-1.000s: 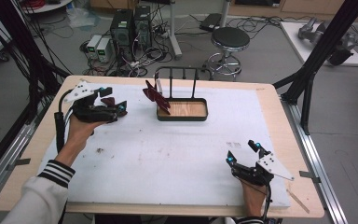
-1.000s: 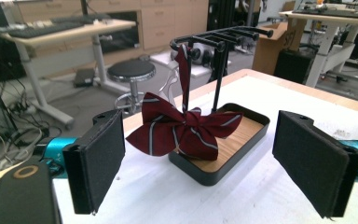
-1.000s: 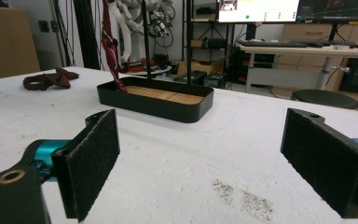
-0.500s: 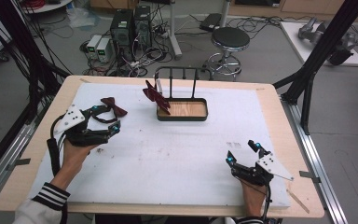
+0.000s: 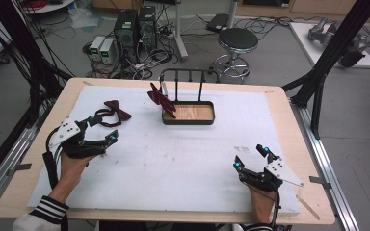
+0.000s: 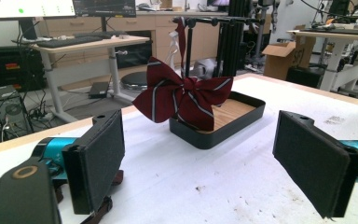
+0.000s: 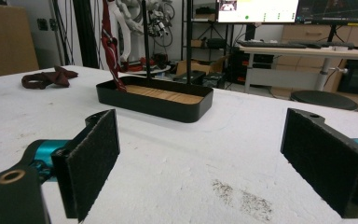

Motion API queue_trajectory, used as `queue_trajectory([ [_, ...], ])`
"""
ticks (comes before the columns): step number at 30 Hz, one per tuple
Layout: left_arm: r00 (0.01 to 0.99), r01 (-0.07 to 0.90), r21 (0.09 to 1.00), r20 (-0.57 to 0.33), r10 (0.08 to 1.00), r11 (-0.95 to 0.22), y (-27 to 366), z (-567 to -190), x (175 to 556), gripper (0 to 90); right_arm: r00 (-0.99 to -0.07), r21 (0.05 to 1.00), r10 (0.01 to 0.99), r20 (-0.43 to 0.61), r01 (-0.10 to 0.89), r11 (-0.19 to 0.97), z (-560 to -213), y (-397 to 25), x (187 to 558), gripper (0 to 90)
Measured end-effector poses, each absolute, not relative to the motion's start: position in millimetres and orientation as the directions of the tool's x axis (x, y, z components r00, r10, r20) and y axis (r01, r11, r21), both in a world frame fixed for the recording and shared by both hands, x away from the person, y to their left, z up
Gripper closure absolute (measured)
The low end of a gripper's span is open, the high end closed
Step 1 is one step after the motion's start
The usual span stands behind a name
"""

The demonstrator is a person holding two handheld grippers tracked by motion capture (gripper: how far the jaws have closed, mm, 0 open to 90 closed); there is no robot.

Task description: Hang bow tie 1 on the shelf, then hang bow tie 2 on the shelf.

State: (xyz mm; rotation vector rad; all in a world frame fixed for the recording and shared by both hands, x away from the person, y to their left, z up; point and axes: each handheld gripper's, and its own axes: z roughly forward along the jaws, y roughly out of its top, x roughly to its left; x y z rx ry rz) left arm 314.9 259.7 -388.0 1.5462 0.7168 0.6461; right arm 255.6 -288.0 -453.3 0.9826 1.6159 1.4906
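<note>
A dark red striped bow tie (image 5: 161,98) hangs from the black rack over a black tray with a wooden floor (image 5: 189,120). A second dark red bow tie (image 5: 116,111) lies flat on the white mat at the left. My left gripper (image 5: 103,128) is just in front of that one, apart from it, open and empty. In the left gripper view the hanging bow tie (image 6: 182,99) shows between the spread jaws, ahead of the tray (image 6: 235,125). My right gripper (image 5: 250,157) rests open and empty near the front right; its view looks towards the tray (image 7: 154,103) and the lying bow tie (image 7: 49,77).
The white mat (image 5: 188,159) covers most of the wooden table (image 5: 294,120). The rack's upright posts (image 5: 189,82) rise from the tray's back. Off the table's far side stand a stool (image 5: 237,41), computer boxes and cables on the floor.
My left gripper has drawn back towards the person and a little left, away from the bow tie on the mat, which stays there. The right gripper has not moved.
</note>
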Motion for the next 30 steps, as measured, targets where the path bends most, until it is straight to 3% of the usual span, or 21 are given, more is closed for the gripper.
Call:
queue_trajectory([
  [30, 0.631, 0.108, 0.992, -0.012, 0.775, -0.072, 264, -375, 330, 17.1, -0.454, 0.997, 0.891, 0.002, 0.069, 0.032, -453, -288, 256, 10.8],
])
